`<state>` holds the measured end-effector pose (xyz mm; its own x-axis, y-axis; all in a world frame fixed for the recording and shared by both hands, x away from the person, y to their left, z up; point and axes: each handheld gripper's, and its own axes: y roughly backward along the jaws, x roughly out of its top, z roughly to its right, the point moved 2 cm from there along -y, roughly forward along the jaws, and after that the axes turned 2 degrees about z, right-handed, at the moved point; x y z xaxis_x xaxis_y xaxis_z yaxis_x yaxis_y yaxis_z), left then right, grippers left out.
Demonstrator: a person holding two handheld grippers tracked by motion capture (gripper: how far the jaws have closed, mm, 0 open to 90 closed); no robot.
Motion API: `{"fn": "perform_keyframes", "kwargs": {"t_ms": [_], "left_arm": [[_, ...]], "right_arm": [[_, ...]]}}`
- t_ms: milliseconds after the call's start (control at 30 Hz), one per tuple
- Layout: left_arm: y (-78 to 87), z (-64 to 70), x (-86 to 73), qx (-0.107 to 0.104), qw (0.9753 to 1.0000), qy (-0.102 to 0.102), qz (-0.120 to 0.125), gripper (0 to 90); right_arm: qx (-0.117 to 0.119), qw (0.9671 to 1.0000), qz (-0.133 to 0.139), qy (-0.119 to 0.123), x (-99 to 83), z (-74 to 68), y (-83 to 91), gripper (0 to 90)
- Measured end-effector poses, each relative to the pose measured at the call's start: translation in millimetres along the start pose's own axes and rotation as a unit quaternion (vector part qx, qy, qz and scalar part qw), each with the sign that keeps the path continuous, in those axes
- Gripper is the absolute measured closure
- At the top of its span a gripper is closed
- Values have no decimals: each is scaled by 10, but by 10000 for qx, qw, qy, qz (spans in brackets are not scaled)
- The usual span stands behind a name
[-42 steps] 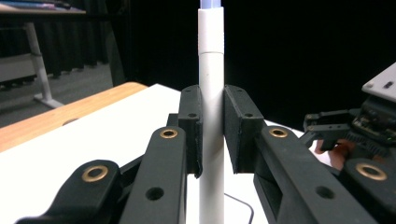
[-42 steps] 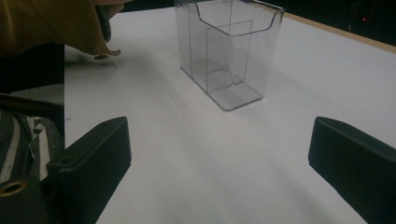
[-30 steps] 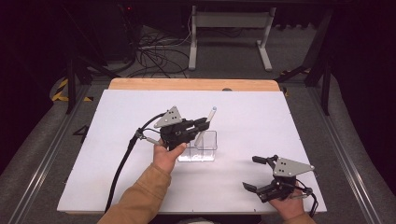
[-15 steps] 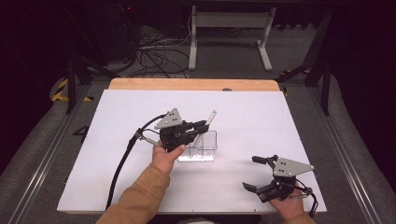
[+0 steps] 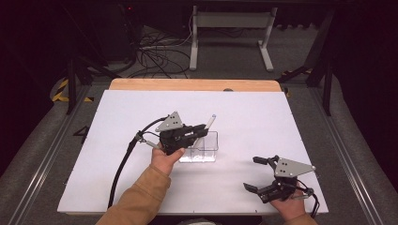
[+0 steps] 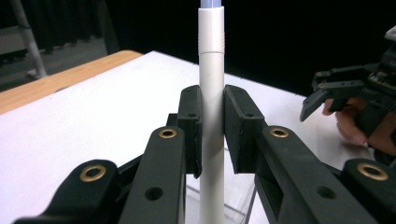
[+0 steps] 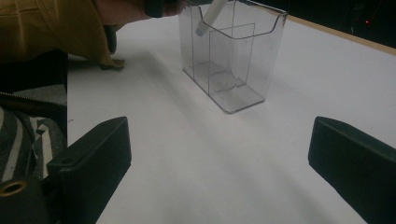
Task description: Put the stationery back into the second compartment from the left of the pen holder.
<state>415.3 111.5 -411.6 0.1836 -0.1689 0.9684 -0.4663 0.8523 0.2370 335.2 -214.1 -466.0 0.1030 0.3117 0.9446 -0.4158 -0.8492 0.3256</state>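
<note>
My left gripper [image 5: 201, 131] is shut on a white pen [image 5: 210, 123], held tilted above a clear plastic holder [image 5: 202, 149] at the middle of the table. In the left gripper view the pen [image 6: 211, 70] stands upright between the two black pads [image 6: 190, 122], and its lower end hangs over the holder [image 6: 233, 196]. In the right gripper view the pen's lower end [image 7: 208, 19] dips into the holder's [image 7: 233, 51] near compartment. My right gripper [image 5: 257, 174] rests open near the table's front right, with nothing between its fingers [image 7: 88, 161].
The white table top [image 5: 122, 122] has a wooden strip [image 5: 192, 85] along its far edge. A black cable [image 5: 123, 164] trails from the left gripper toward the front edge. Beyond the table stand a white desk frame [image 5: 230, 28] and loose floor cables [image 5: 155, 51].
The pen has tilted and sunk a little toward the holder in the left gripper. The right gripper has stayed put.
</note>
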Motion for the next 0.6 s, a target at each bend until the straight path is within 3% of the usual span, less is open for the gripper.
{"fn": "perform_keyframes", "kwargs": {"t_ms": [100,267,400,600], "left_arm": [[53,-9,31,100,9997,186,-136,543],[227,36,127,393,9992,78,-98,371],[413,112,225,553,9982,-214,-12,272],[592,168,258,610,9975,-322,-118,210]], "right_arm": [[-5,10000,-2,8,0,3,2,65],[-11,10000,-2,15,1,10,-2,65],[-13,10000,19,16,7,13,-7,65],[-1,10000,11,15,12,11,-23,65]]}}
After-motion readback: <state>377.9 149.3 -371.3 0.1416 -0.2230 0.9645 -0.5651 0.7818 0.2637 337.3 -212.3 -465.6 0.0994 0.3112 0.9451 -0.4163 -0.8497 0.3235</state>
